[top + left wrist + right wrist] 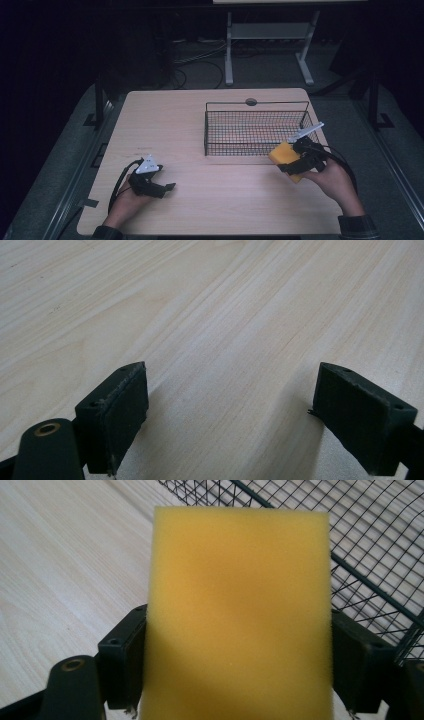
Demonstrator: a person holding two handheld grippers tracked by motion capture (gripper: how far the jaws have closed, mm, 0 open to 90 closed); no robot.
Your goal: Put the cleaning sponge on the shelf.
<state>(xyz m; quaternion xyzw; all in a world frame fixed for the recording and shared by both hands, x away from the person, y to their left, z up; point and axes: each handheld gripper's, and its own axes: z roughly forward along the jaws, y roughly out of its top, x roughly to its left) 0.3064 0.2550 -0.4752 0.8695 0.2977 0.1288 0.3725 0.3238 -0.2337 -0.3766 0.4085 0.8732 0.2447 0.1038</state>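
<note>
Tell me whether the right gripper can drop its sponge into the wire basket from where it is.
Probably yes: the right gripper holds the yellow sponge just outside the wire basket, whose top is open, and nothing stands between them.

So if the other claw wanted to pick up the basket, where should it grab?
Probably the top rim wire of the basket, coming down from above. The walls are thin open mesh, and the rim is a thicker bar the left gripper could close across. The near-left corner lies closest to it.

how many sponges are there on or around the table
1. The yellow sponge is clamped in the right tongs, just outside the near right corner of the wire basket. The basket looks empty, though its mesh could hide something small.
</note>
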